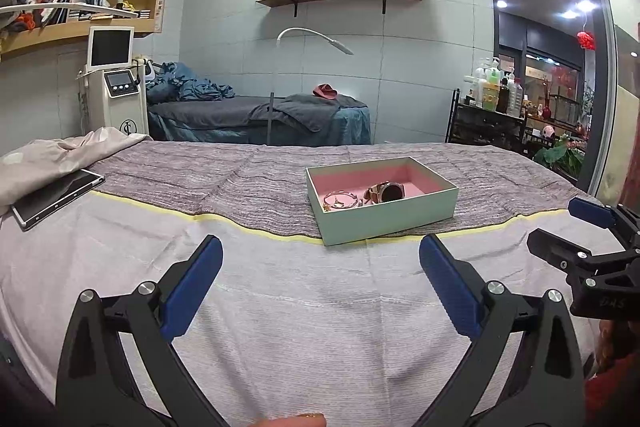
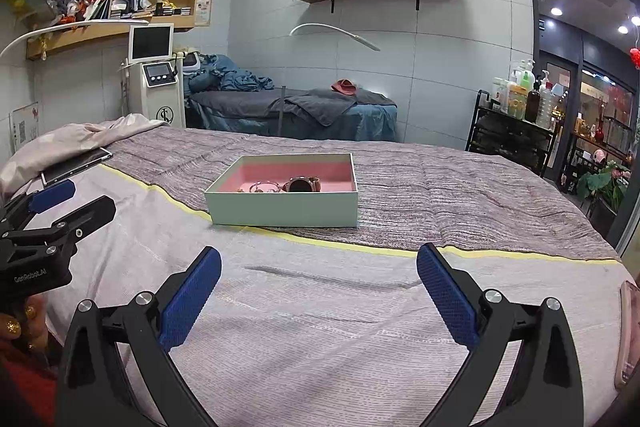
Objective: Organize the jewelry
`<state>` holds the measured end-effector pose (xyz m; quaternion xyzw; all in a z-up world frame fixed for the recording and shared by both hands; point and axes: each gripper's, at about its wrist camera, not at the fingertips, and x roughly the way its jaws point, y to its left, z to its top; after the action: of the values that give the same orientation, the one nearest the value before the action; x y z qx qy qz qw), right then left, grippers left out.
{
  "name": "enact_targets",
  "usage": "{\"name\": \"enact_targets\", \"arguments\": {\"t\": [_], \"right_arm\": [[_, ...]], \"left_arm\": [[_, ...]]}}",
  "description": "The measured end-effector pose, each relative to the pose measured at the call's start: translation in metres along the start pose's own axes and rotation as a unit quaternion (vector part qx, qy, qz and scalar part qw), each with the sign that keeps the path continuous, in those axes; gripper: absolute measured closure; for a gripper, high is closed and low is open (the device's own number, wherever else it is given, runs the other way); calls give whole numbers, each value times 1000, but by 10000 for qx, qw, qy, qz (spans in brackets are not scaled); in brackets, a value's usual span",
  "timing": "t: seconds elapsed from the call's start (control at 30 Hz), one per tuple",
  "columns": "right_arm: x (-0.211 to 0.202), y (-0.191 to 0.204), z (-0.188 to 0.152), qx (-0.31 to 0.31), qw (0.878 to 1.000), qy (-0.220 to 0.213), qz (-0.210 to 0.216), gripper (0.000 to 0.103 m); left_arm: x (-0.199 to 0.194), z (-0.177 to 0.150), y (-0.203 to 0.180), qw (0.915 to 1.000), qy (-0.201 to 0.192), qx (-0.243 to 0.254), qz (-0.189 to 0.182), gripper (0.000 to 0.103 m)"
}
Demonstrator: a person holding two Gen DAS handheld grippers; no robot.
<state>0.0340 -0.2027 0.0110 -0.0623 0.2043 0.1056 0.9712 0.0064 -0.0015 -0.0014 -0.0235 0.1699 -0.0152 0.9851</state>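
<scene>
Both grippers are empty right now. The left gripper (image 1: 320, 259) has its blue pads spread wide over bare cloth, and the right gripper (image 2: 318, 269) is spread just as wide, also over nothing. Each one shows up at the edge of the other's view, so they're side by side on the near part of the bed (image 2: 280, 327).

Out from there, at about 12 o'clock from either gripper, sits the box (image 1: 384, 215), pale green outside and pink inside, resting where the striped blanket meets the yellow seam. Inside it, the watch (image 1: 386, 191) is leaning toward the right half, and a bracelet (image 1: 340, 201) lies just beside it on the left. There might be a smaller piece near the bracelet, but it's too tiny to say for sure.

I can't spot any loose jewelry on the bed, so my read is the sorting is pretty much done, or the next bit is tidying inside the box. If so, I'd bring one gripper in from above, well clear of the near wall, and narrow the jaws before dipping in. The box looks light, so a nudge on the rim could slide it. Steadying the outside wall with the other gripper seems smart. A tablet (image 1: 56, 201) lies at 10 o'clock, well out of the way.
</scene>
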Motion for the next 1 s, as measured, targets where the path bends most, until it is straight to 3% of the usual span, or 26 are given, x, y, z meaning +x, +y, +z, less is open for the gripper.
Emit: {"name": "enact_targets", "arguments": {"t": [1.0], "right_arm": [[5, 1, 1, 28, 10000, 66, 49, 7]], "left_arm": [[4, -2, 1, 9999, 133, -39, 1, 6]]}}
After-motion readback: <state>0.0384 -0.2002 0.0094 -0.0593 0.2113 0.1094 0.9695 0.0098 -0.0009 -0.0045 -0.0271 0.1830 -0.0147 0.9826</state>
